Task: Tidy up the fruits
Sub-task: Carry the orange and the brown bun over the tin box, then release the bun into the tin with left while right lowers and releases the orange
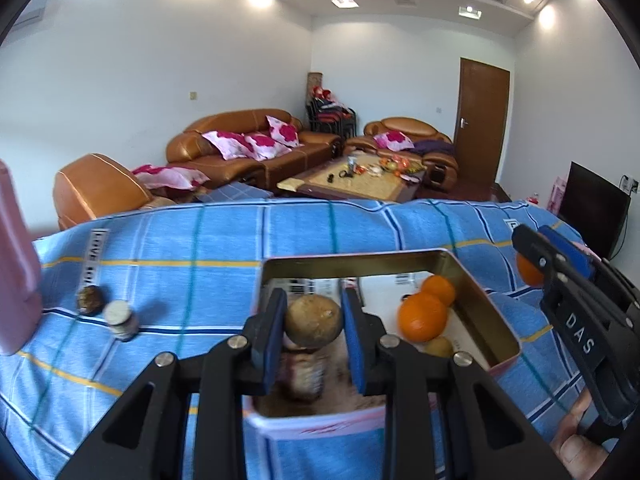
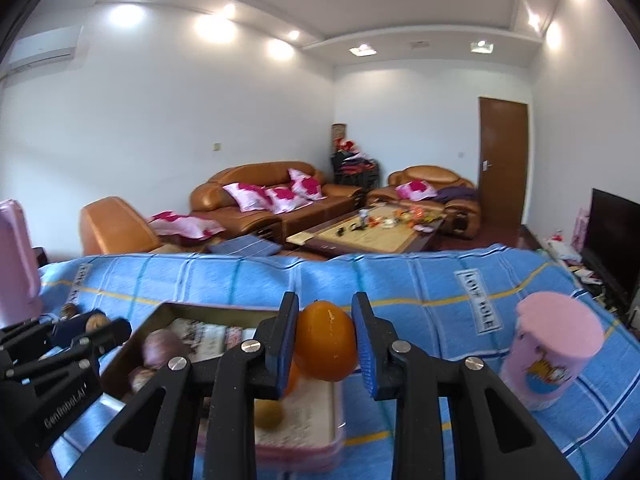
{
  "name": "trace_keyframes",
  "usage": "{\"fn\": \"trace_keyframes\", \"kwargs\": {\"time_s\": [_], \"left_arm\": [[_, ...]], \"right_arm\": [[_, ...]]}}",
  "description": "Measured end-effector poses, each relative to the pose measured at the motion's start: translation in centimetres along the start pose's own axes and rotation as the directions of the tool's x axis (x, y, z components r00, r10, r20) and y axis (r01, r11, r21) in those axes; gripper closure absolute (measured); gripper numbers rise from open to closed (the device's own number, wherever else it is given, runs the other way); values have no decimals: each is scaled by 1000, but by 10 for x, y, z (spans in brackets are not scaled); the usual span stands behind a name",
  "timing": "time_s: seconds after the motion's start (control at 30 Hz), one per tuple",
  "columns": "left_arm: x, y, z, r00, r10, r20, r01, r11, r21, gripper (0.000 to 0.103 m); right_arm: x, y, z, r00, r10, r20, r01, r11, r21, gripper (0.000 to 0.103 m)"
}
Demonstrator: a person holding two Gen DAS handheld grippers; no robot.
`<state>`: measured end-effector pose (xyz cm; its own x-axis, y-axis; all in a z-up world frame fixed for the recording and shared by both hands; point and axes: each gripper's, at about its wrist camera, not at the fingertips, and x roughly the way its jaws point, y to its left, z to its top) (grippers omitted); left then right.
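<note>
A rectangular tin tray (image 1: 496,322) sits on a blue checked cloth. My left gripper (image 1: 314,318) is shut on a brown round fruit (image 1: 313,320) and holds it above the tray's left part. Two oranges (image 1: 424,316) and a small yellow-brown fruit (image 1: 439,346) lie in the tray's right part. My right gripper (image 2: 326,340) is shut on an orange (image 2: 325,346) above the tray's right side (image 2: 336,420). Dark fruits (image 2: 158,346) lie in the tray's left end. The right gripper also shows at the right edge of the left wrist view (image 1: 560,264).
Two small dark fruits or nuts (image 1: 120,316) lie on the cloth left of the tray. A pink bottle (image 1: 16,272) stands at far left. A pink-lidded jar (image 2: 552,352) stands right of the tray. Sofas and a coffee table lie beyond.
</note>
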<state>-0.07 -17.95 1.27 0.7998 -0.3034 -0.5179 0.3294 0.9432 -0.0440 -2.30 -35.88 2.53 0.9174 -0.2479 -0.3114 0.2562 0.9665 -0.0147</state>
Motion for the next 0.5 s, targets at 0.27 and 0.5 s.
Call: {"fn": "trace_keyframes", "kwargs": {"time_s": [0.27,0.5], "left_arm": [[31,-30,6,999,26,-35,-24,998,54,73],[44,-28,5,998,45,-53,-42,997,62,73]], "right_arm": [[23,-5,-4,997,11,-78,-8,1000,30,73],[36,6,-11,984,58,-167,-59,998,0,73]]}}
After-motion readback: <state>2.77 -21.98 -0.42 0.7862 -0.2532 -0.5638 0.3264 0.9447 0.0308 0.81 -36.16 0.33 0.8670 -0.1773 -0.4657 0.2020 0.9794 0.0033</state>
